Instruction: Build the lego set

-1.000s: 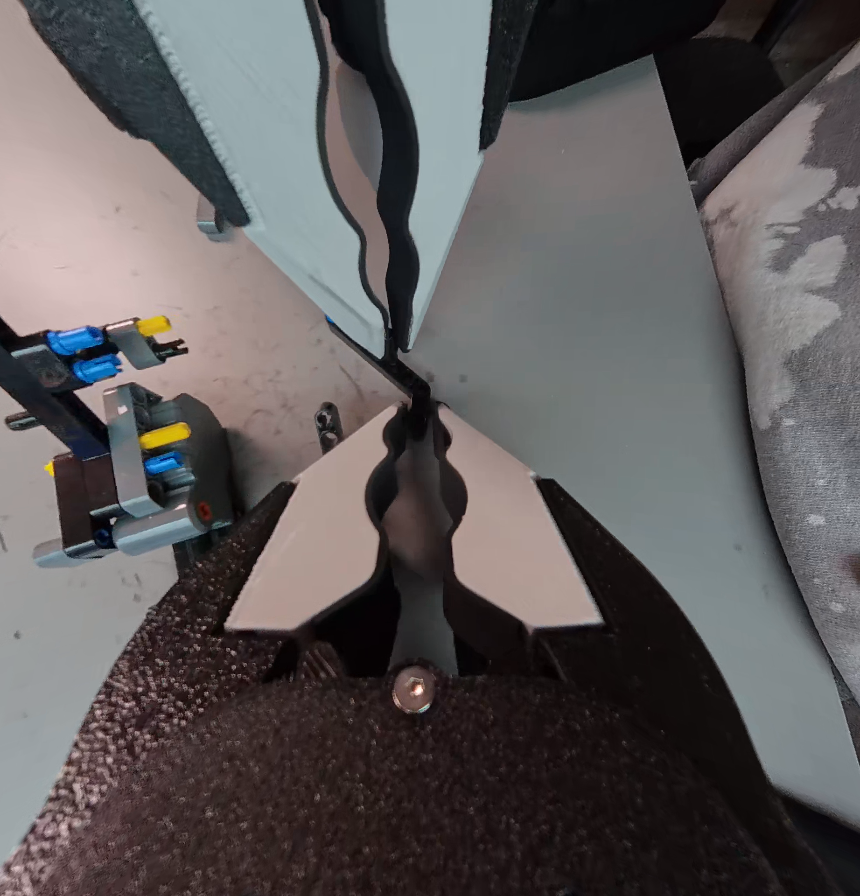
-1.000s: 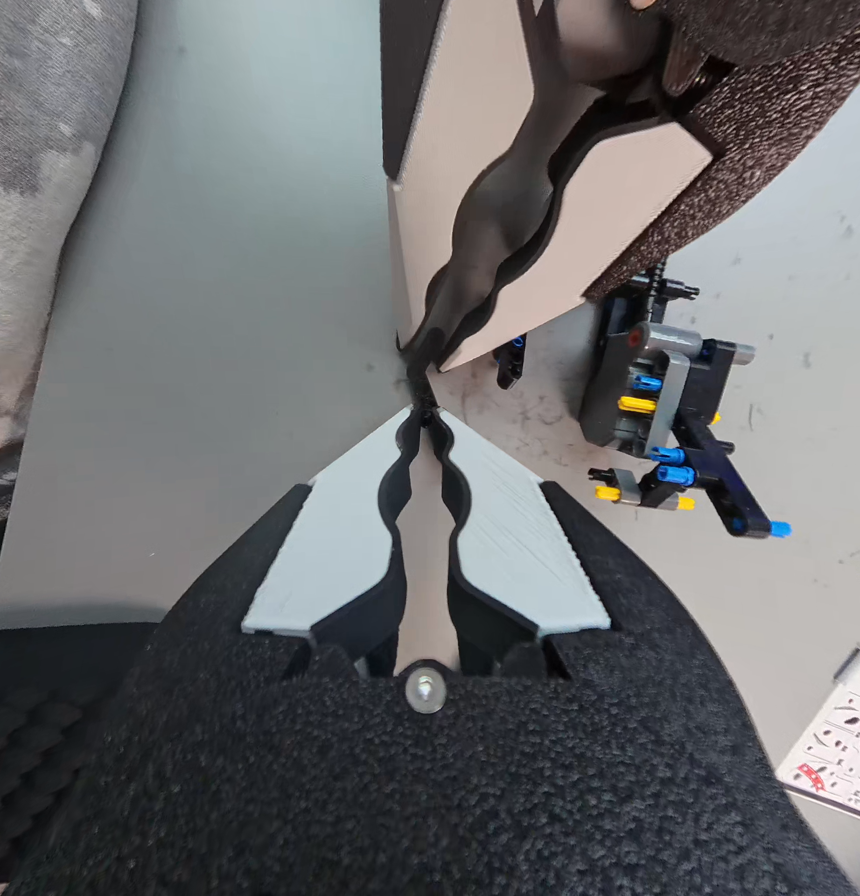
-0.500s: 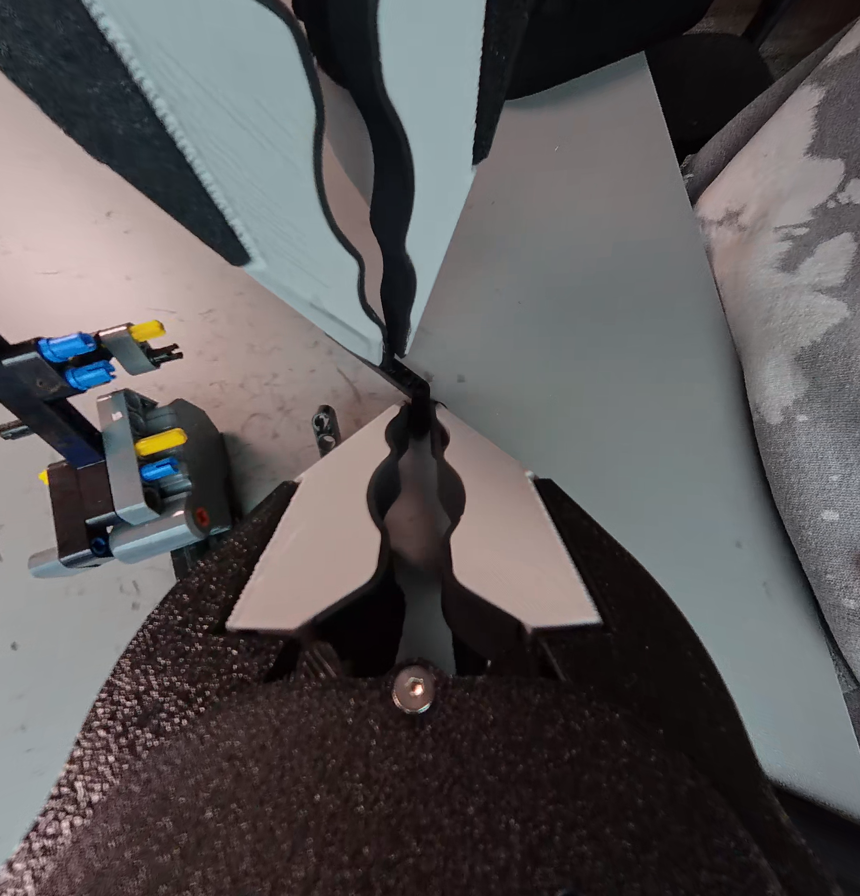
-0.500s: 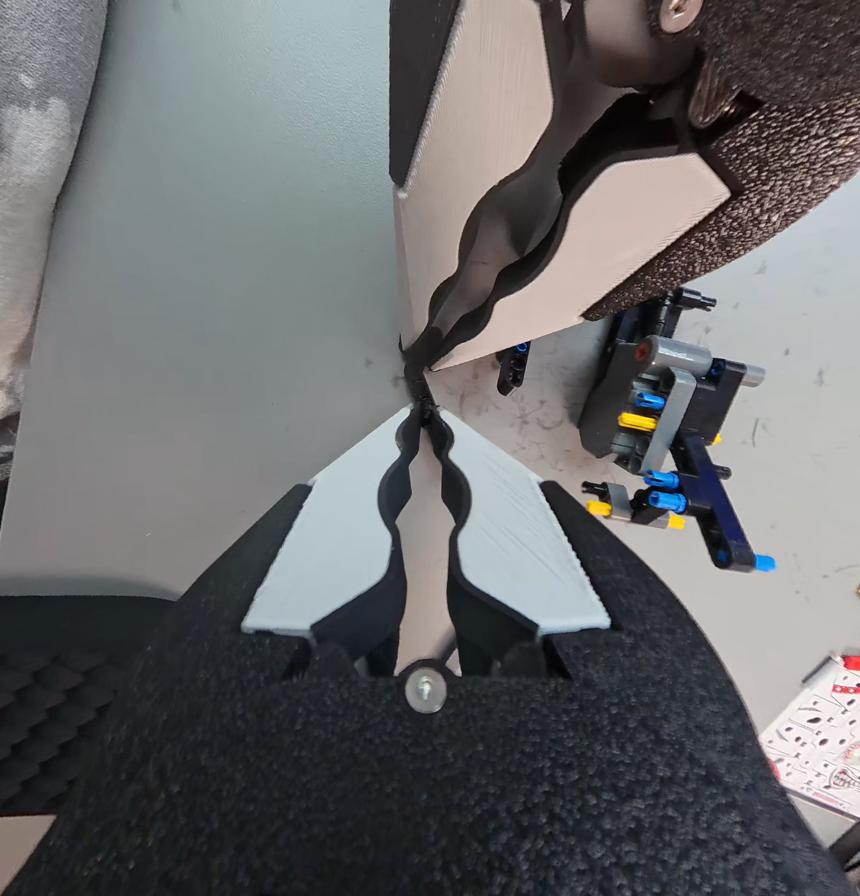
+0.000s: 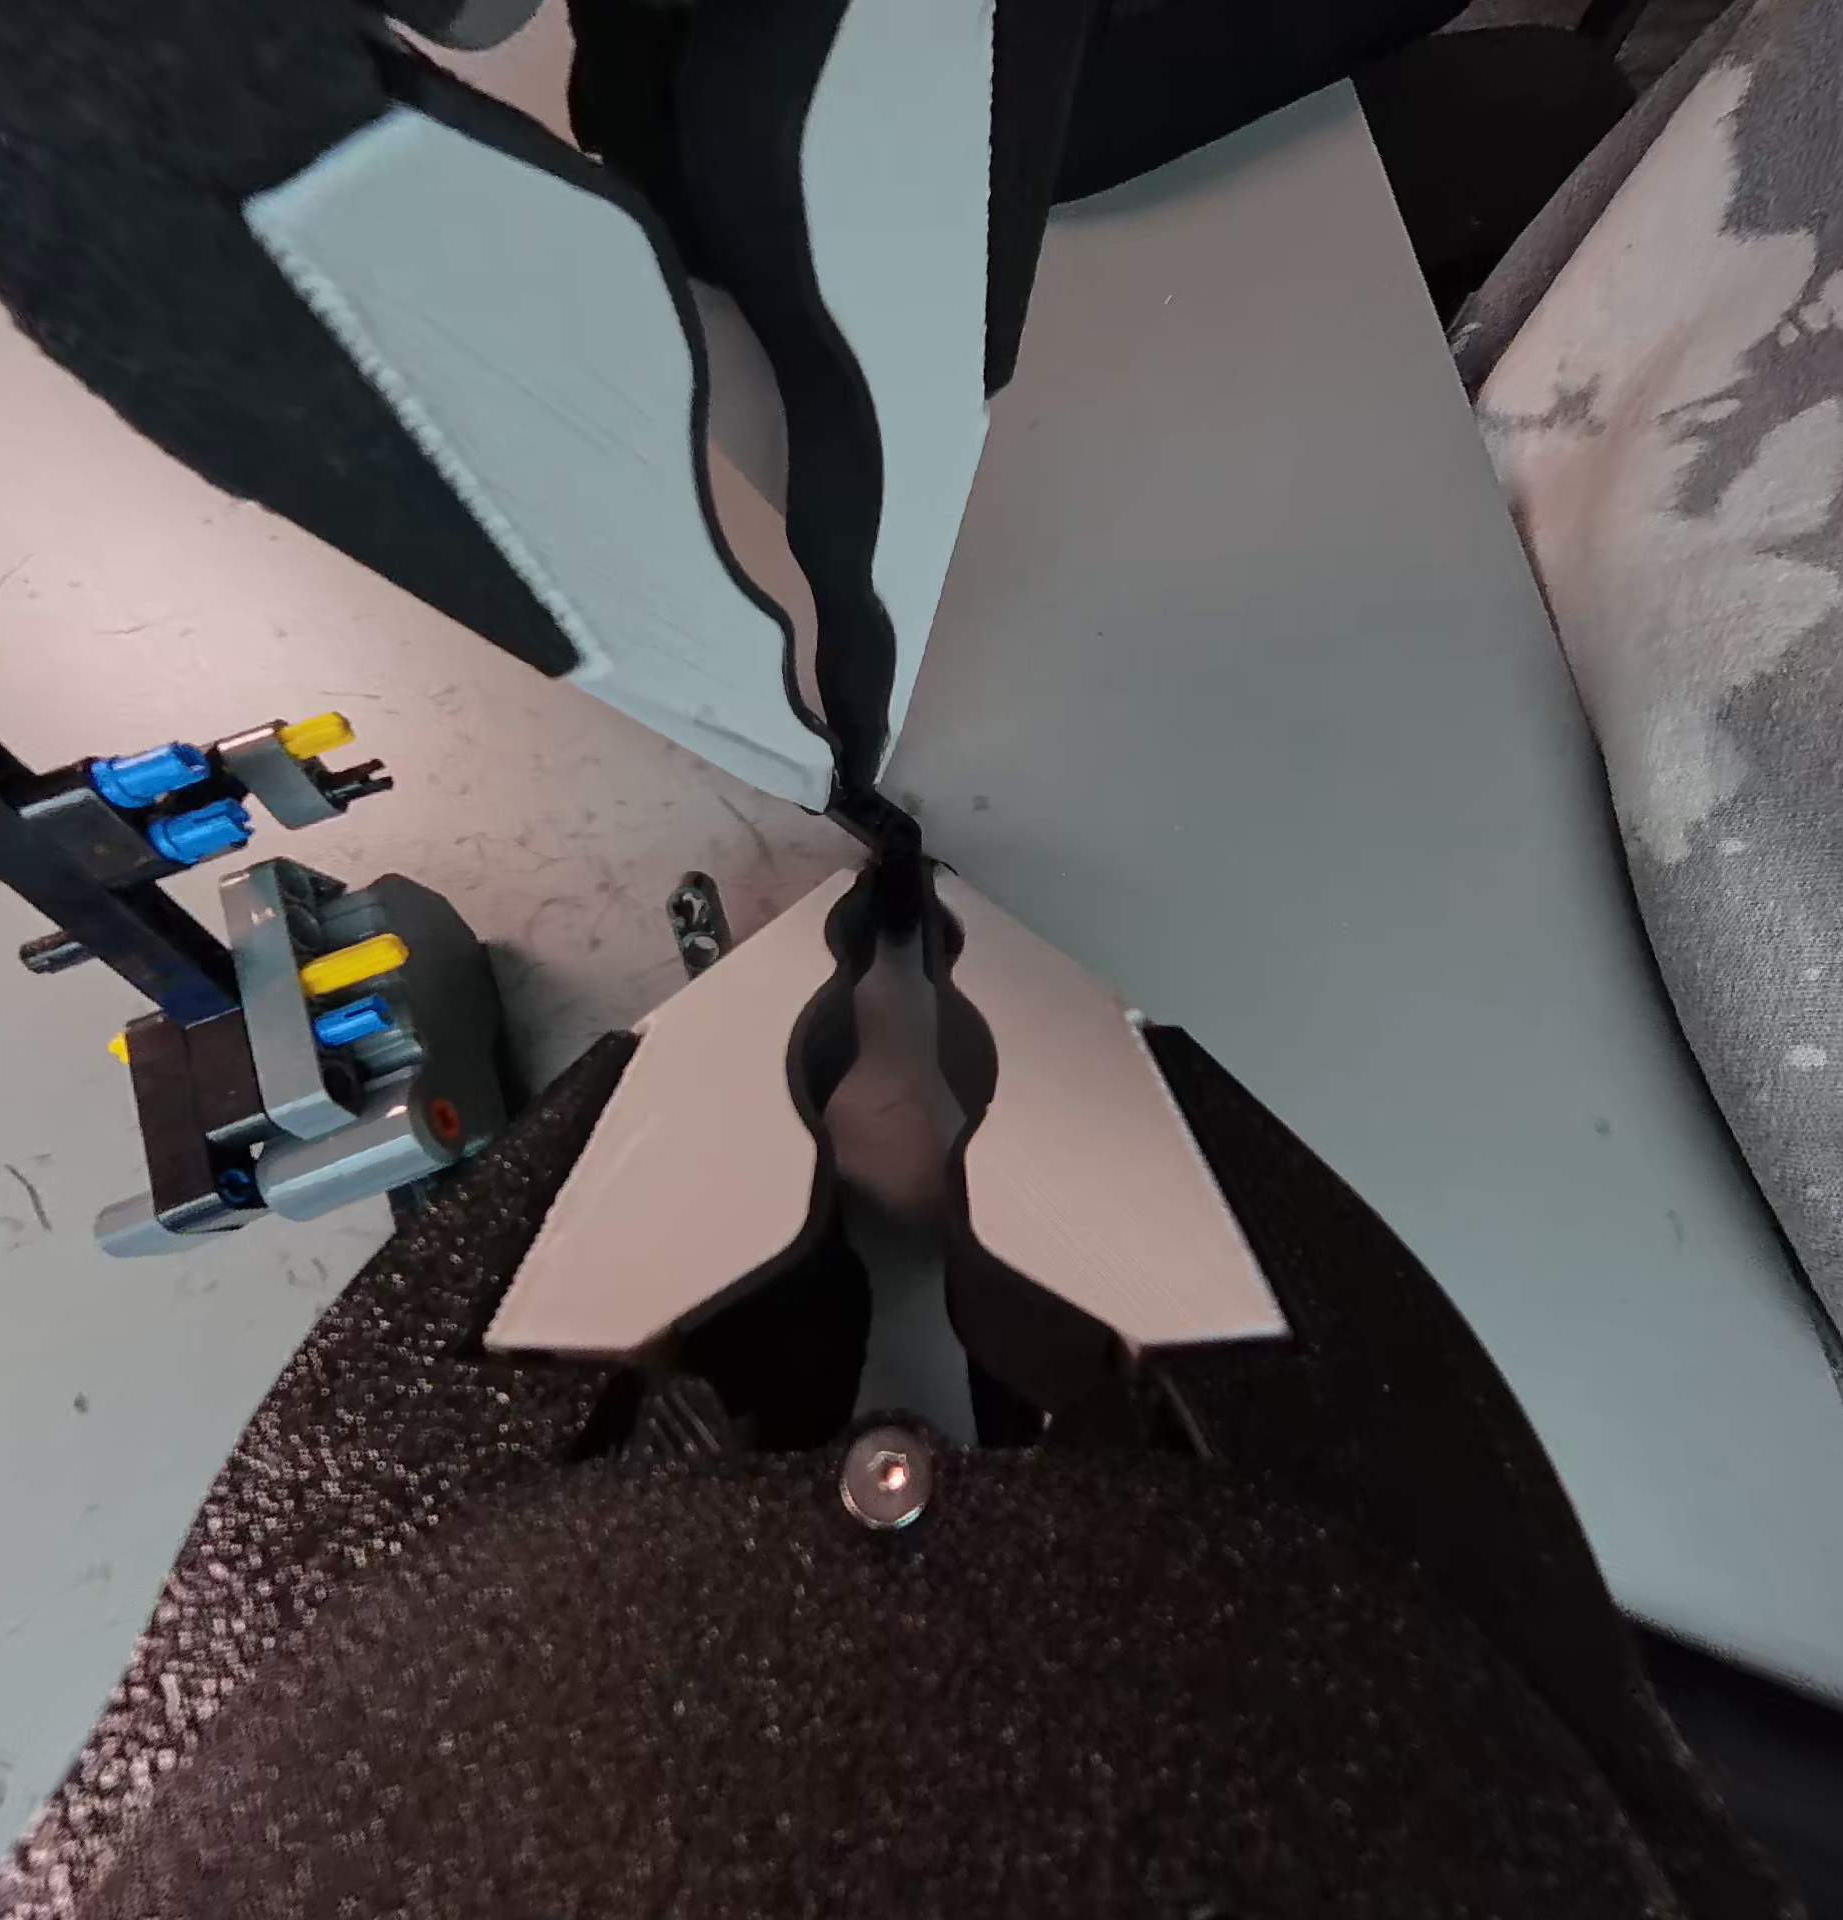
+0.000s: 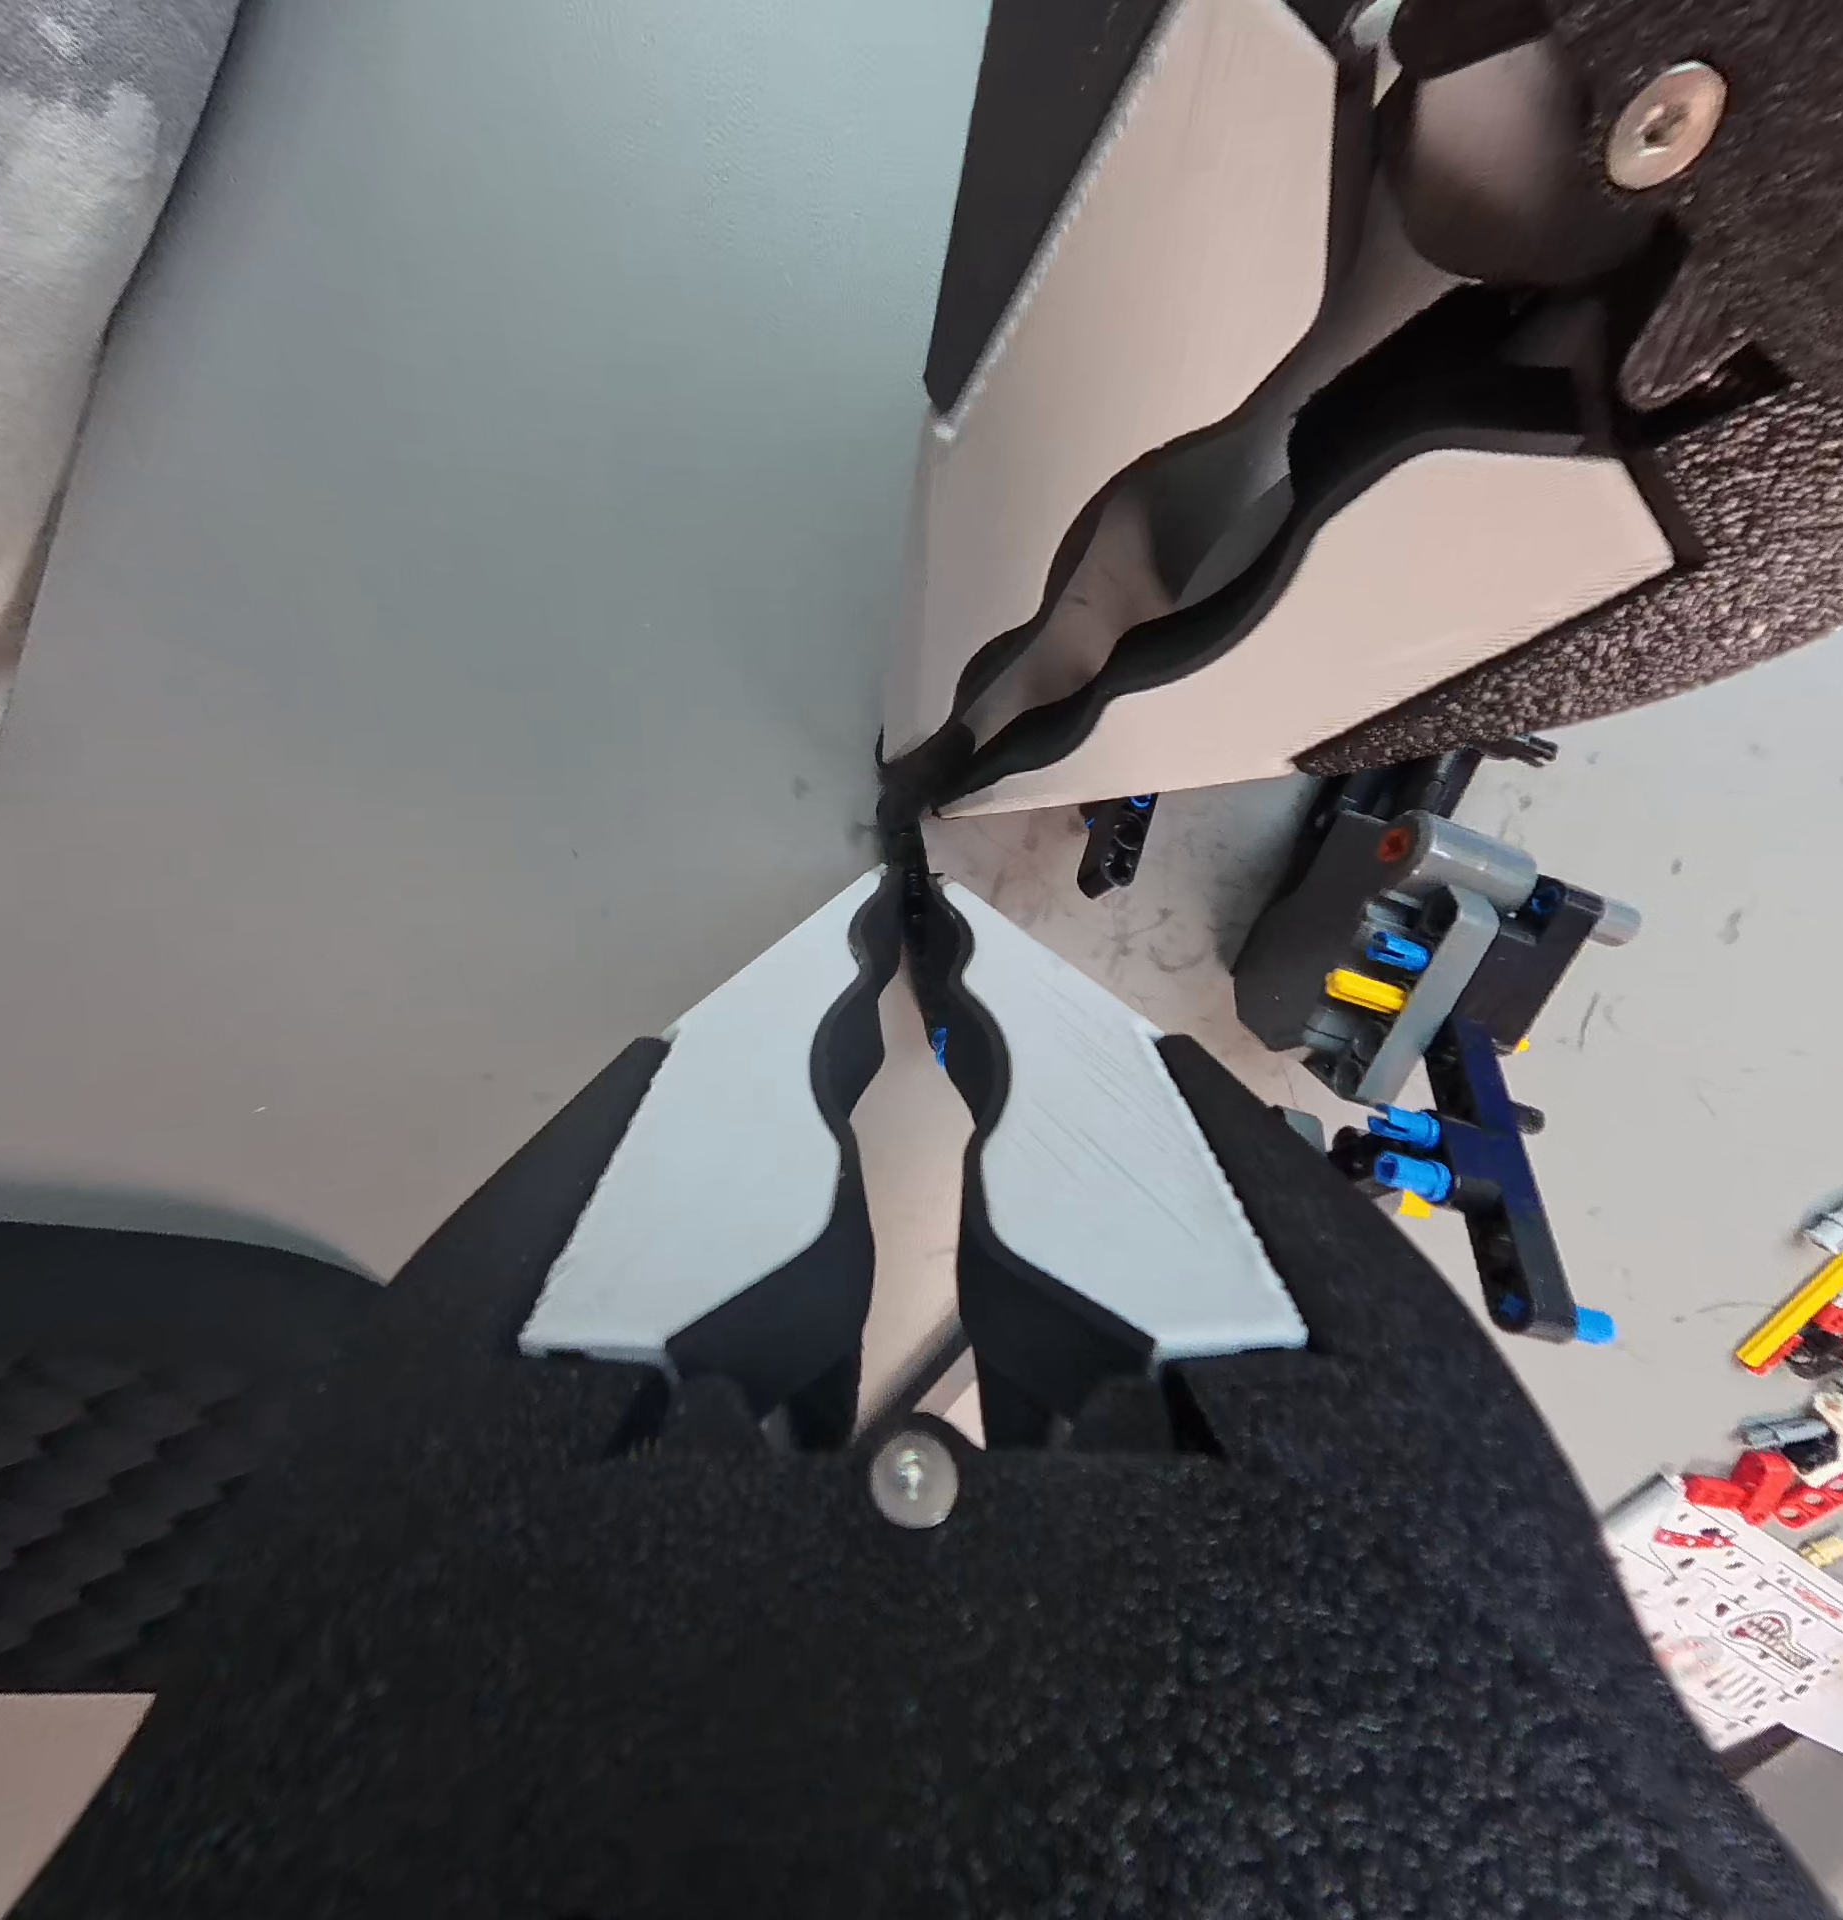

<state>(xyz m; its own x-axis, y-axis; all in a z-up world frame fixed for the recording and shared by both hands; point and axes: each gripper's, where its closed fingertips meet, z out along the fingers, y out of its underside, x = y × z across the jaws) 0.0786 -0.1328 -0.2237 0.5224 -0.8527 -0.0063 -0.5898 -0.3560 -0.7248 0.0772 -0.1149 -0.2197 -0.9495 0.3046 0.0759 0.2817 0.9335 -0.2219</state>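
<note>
Scuffed pale grey tabletop (image 5: pixel 1260 727), mottled grey fabric at its near edge; left gripper (image 5: pixel 893 883) and right gripper (image 6: pixel 909 888) meet tip to tip above it, jaws of both pinched nearly together on one small black lego piece (image 6: pixel 909 821) with a blue pin at its rear; held at both ends, likely to press or pull a fitting square; spare black beam (image 6: pixel 1114 842) lies just beside the tips; half-built assembly (image 6: pixel 1416 966), grey, black, blue and yellow, rests nearby, apart from both tools; loose red and yellow parts (image 6: pixel 1821 1382) and a printed sheet (image 6: pixel 1748 1642) at table edge; no brand legible, sheet's writing not noted.
</note>
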